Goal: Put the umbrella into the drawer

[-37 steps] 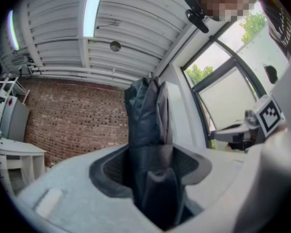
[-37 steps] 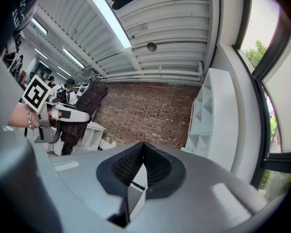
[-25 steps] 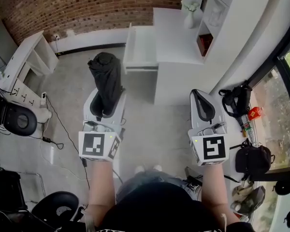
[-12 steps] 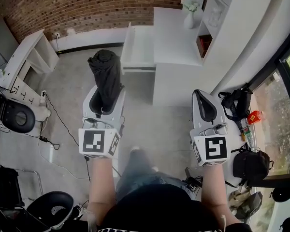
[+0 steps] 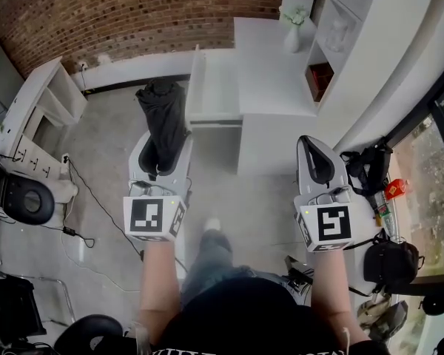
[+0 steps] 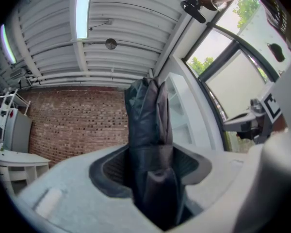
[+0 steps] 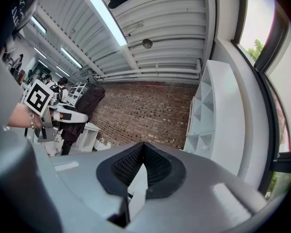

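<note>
Left gripper view shows the fingers [image 6: 111, 171] of the left gripper [image 6: 150, 165] set wide apart and pressing on the folded black umbrella [image 6: 146, 125], which stands up between them. The fingers of the right gripper [image 7: 142, 149] are closed together with nothing between them. Seen from the head view, the umbrella hangs over the floor [image 5: 103, 146], just left of the open white drawer [image 5: 216, 115] and outside it.

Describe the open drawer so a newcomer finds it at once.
Under the brick wall stands a white cabinet. The drawer juts from its side toward the black umbrella; it alone is pulled open, a shallow white tray.
</note>
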### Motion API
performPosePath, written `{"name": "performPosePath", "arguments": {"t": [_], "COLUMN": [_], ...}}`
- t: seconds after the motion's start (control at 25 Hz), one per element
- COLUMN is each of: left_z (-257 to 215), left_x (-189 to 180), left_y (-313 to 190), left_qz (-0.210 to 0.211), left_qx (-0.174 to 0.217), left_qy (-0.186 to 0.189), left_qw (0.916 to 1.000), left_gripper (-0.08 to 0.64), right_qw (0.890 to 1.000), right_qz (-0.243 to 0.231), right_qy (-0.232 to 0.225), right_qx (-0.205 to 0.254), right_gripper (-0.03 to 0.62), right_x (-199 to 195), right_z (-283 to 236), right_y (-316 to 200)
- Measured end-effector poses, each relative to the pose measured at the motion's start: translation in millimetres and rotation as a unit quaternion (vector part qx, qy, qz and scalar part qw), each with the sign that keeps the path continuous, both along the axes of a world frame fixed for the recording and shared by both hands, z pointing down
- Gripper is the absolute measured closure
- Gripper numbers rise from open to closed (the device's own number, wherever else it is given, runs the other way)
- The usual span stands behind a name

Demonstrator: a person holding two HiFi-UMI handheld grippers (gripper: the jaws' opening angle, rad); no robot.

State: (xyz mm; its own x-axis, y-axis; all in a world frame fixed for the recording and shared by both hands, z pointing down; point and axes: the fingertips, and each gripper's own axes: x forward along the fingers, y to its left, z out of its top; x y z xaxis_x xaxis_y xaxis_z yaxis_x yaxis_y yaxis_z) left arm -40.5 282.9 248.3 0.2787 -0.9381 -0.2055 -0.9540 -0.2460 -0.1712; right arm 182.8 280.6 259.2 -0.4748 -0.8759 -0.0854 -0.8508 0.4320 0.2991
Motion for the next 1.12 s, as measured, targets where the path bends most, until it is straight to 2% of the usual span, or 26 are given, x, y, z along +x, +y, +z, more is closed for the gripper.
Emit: {"name": "performPosePath", "arguments": {"t": [0.6,0.92,1.12], "left_z": [-5.4,1.6,-2.5], "left_x": [-98.5,-130.8,-137.5], "left_y": [-165.4,-232.2,-260.5], "left_qz": [0.02,0.039,0.05], "left_qx": [-0.007,-0.02,-0.019], "left_qy": [0.01,0.014,0.012], "left_qw": [0.9997,0.9989,0.9985], "left_gripper": [0.318,0.318,0.318], "right_qw": [1.0,0.999,0.999], "right_qz": [0.023,0.039,0.039], "right_qy": [0.01,0.014,0.021], "right_qx": [-0.014,-0.016,-0.027], "right_gripper": [0.589,0.589,0.589], "right_x": [-96.1,-128.8,-136.7], "right_z": [-3.3,-3.6,4.3], "right_y": [-155.2,-218.9,-243.5]}}
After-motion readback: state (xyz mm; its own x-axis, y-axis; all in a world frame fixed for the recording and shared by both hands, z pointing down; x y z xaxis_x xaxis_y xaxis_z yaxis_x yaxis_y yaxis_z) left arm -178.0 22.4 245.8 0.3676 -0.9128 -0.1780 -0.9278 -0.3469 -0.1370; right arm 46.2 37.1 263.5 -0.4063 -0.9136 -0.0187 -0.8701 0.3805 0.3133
